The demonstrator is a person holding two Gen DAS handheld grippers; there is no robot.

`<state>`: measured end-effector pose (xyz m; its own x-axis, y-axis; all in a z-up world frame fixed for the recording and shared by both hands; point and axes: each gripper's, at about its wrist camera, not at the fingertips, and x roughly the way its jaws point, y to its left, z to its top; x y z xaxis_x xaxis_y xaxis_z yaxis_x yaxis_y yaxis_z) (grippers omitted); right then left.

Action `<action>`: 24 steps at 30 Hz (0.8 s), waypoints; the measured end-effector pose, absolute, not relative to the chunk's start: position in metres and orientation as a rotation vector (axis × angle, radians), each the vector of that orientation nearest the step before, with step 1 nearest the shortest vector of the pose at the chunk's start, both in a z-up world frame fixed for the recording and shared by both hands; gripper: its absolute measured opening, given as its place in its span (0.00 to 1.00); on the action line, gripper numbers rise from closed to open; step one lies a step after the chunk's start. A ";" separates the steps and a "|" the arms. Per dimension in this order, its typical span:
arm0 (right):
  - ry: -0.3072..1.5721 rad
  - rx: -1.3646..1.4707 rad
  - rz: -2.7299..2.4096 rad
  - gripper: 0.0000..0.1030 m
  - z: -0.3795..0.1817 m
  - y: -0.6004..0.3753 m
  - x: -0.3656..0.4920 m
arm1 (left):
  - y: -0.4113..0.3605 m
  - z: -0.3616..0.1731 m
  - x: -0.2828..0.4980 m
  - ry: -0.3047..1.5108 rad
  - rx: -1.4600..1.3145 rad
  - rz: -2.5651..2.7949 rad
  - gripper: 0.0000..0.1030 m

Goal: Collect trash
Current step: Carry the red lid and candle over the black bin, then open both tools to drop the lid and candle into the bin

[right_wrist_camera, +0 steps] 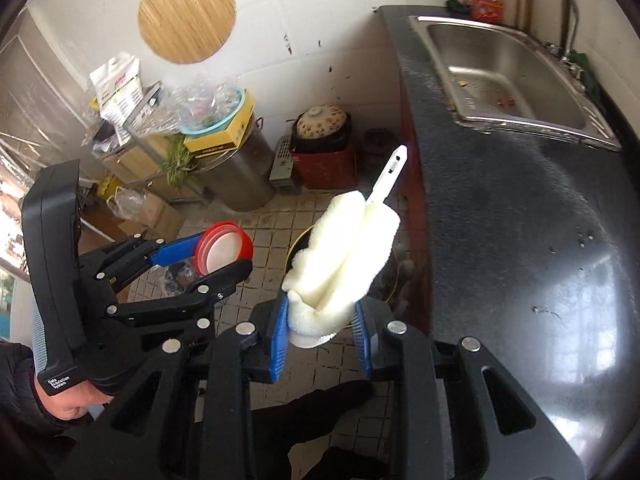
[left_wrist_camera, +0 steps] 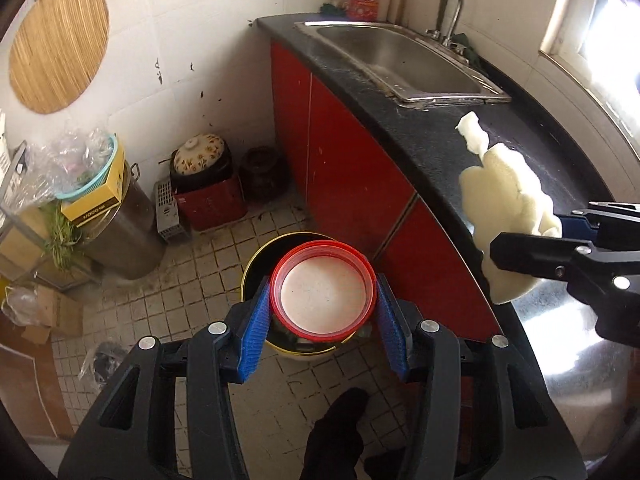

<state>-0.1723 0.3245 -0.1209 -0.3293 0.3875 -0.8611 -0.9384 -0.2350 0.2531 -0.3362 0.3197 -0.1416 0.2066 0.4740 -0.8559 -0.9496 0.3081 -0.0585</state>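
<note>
Left gripper (left_wrist_camera: 323, 312) pointed steeply down, blue pads (left_wrist_camera: 256, 334) pressed on either side of a red lid (left_wrist_camera: 323, 294), jaws about half apart around it. Seen from the right wrist view as well (right_wrist_camera: 218, 258), black frame reaching out from the left, handle wrapped by a bare hand (right_wrist_camera: 70, 400) in a dark sleeve. Right gripper (right_wrist_camera: 322, 326) likewise tilted steeply down, blue pads (right_wrist_camera: 280, 340) drawn close and clamped on the base of a white sponge brush (right_wrist_camera: 344, 256). Showed at the right edge of the left wrist view (left_wrist_camera: 532, 240), fingers crossing in sideways.
</note>
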 end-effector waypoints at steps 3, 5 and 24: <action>1.006 -0.900 1.744 0.27 -0.136 0.348 -0.186 | 0.330 -0.156 -0.344 0.846 -0.714 1.109 0.47; 1.030 -0.931 1.745 0.27 -0.147 0.361 -0.190 | 0.340 -0.168 -0.348 0.851 -0.737 1.106 0.47; 1.147 -1.087 1.701 0.48 -0.208 0.436 -0.213 | 0.392 -0.239 -0.368 0.893 -0.828 1.077 0.65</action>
